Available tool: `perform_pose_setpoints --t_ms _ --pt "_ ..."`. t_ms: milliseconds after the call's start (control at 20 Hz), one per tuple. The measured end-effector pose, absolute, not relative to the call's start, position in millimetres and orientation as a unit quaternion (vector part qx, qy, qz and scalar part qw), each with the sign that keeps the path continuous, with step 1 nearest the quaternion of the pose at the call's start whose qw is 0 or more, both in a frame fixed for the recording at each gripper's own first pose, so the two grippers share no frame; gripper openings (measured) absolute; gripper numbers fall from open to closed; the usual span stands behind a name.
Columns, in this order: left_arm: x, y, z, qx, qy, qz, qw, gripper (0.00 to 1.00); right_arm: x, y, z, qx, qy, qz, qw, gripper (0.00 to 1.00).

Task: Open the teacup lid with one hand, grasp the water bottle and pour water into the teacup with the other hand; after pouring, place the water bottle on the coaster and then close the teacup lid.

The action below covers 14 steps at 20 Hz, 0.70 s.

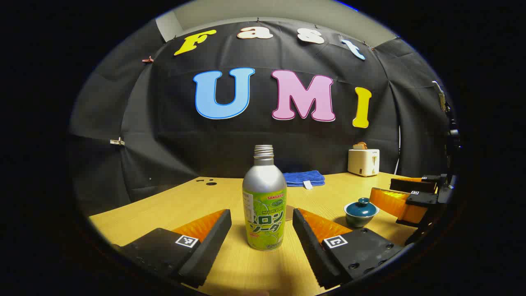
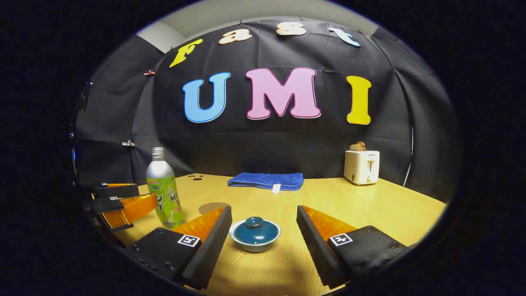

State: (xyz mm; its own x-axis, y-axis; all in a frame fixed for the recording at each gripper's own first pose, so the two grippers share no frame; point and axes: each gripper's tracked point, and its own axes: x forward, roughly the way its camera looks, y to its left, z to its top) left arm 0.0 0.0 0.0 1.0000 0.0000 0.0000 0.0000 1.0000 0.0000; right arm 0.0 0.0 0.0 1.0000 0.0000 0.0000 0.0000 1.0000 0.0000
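Both claws are spread wide. Between the left gripper (image 1: 261, 224)'s fingers stands the water bottle (image 1: 264, 200), untouched. The lidded teacup (image 2: 254, 234) sits between the right gripper (image 2: 264, 224)'s fingers, also untouched.

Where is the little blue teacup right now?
The teacup stands on the table with its lid on, between the open fingers of the right gripper in the right gripper view. The bottle and coaster are to its left.
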Motion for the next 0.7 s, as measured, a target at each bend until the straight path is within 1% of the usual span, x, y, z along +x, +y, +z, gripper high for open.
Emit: perform_pose_setpoints --t_ms 700 --pt "2.9 -1.6 0.6 0.001 -0.002 -0.003 1.000 0.95 1.0 1.5 -1.2 0.000 0.000 0.006 1.000 0.98"
